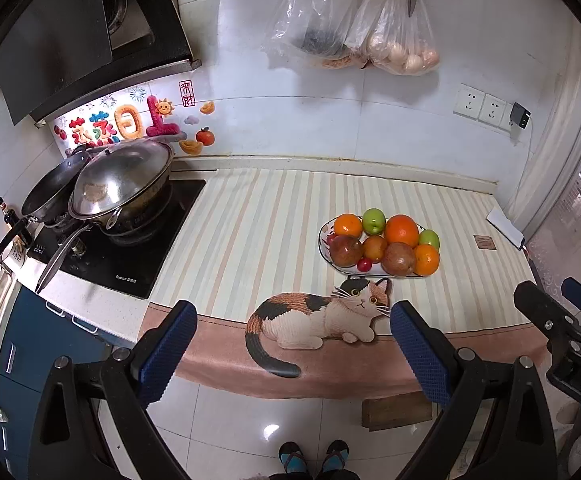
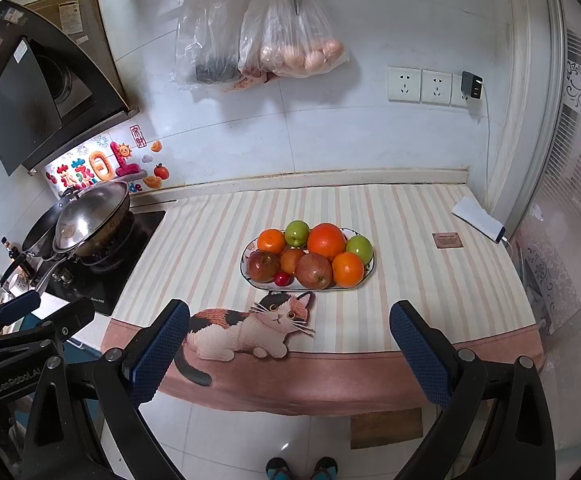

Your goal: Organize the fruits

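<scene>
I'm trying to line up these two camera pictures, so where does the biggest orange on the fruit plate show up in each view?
Left wrist view: the biggest orange sits right of centre, at the back of the plate.
Right wrist view: the biggest orange sits near the centre, again at the plate's back.
Shared landmark: the cat picture on the striped mat, just in front of the plate in both views.

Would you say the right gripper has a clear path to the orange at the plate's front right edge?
Probably yes. The right gripper is open and empty, held back off the counter's front edge, and only bare striped mat lies between it and that orange on the plate.
</scene>
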Tool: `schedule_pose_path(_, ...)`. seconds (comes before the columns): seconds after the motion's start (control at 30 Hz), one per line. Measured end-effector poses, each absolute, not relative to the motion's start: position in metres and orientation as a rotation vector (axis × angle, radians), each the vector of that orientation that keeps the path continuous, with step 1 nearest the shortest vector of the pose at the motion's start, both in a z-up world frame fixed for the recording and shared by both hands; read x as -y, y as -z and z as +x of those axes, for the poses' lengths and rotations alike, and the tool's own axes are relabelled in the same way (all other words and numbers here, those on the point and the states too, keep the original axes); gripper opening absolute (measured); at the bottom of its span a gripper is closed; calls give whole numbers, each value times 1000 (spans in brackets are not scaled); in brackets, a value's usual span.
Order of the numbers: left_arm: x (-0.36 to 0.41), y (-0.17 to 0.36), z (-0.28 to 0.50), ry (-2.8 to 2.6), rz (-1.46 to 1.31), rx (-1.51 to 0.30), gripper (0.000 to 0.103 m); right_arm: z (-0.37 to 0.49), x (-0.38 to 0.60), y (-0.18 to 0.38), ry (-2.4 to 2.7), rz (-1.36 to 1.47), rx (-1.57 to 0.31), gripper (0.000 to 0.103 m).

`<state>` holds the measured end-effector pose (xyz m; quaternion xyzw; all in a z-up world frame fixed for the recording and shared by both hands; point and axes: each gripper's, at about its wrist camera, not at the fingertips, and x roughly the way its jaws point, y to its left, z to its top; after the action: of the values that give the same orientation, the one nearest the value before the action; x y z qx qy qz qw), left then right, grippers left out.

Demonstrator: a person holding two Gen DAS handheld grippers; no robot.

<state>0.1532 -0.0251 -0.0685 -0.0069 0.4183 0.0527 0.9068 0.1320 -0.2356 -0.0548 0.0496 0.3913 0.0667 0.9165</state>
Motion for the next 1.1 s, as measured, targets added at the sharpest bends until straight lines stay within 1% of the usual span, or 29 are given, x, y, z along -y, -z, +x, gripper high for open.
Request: schedule_pose_path(1.1, 34, 62, 145, -109, -14, -851, 99, 128, 242, 55, -137, 100, -800, 102)
